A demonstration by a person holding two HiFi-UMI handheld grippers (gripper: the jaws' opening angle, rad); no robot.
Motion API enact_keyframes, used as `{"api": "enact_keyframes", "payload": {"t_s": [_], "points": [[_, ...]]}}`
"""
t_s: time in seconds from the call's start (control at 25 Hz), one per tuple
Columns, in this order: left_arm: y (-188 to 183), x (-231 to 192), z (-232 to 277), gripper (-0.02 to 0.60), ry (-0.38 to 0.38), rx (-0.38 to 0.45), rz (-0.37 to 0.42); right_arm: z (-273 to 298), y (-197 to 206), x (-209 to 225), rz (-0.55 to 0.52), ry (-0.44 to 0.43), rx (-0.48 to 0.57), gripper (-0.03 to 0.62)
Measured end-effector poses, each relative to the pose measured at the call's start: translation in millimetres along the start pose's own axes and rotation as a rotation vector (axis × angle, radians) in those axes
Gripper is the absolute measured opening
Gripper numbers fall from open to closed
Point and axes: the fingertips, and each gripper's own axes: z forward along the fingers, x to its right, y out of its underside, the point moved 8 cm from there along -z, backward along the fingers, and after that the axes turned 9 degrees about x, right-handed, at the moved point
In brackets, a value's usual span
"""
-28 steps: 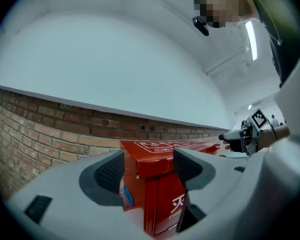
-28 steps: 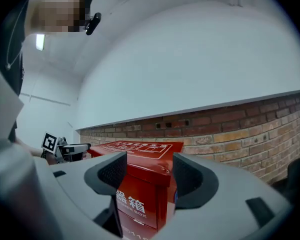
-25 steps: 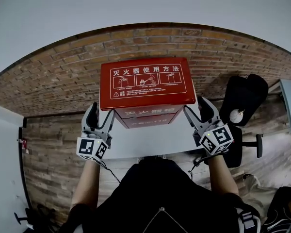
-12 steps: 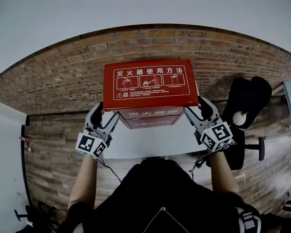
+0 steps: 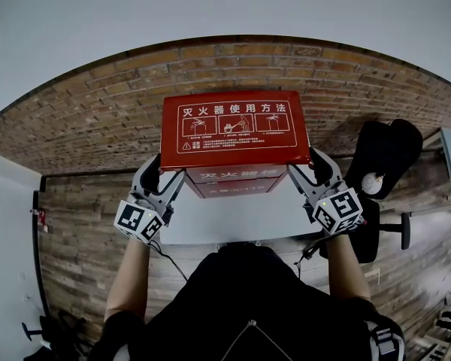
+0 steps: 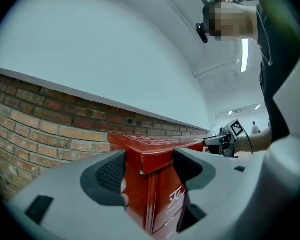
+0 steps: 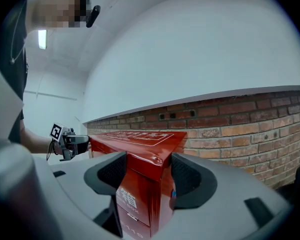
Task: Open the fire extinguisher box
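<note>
Box (image 5: 233,180), red, stands with its back to the brick wall (image 5: 90,122). Its lid (image 5: 234,130) carries white pictograms and overhangs the front face. Both forearms reach forward from the torso with elbows bent, one towards each front corner of the box, marker cubes turned up.

The left gripper (image 5: 156,173) sits at the box's front left corner, tips tucked just under the lid's edge. In the left gripper view the left gripper (image 6: 150,166) has its jaws spread wide, with the lid's corner (image 6: 155,146) and the box edge below it standing between them. A clear gap shows on the inner side. The outer pad (image 6: 112,173) lies close against the box's side, though I cannot tell if it touches.

The right gripper (image 5: 316,168) mirrors this at the front right corner. In the right gripper view the right gripper (image 7: 149,174) likewise has its jaws wide apart, straddling the lid's corner (image 7: 140,151). The pads lie close to either face without plainly clamping it.

A black chair (image 5: 379,153) stands to the right of the box, apart from it.
</note>
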Motion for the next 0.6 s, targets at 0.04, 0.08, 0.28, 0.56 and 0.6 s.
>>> {"api": "enact_keyframes", "payload": {"t_s": [0.04, 0.08, 0.28, 0.56, 0.6], "points": [[-1.0, 0.0, -0.2, 0.347, 0.0, 0.0, -0.003, -0.2, -1.0, 0.1, 0.001, 0.0, 0.0, 0.278], [-2.6, 0.0, -0.3, 0.345, 0.001, 0.001, -0.006, -0.5, -2.4, 0.1, 0.003, -0.001, 0.002, 0.278], [-18.8, 1.7, 1.8, 0.337, 0.008, 0.011, -0.002, -2.3, -17.3, 2.6, 0.03, -0.014, 0.033, 0.276], [-62.7, -4.4, 21.3, 0.323, 0.017, 0.002, 0.065, 11.4, -68.0, 15.9, 0.074, -0.076, 0.1, 0.278], [-69.9, -6.8, 25.1, 0.311, 0.013, 0.01, 0.076, 14.8, -76.2, 17.7, 0.057, -0.082, 0.108, 0.276]]}}
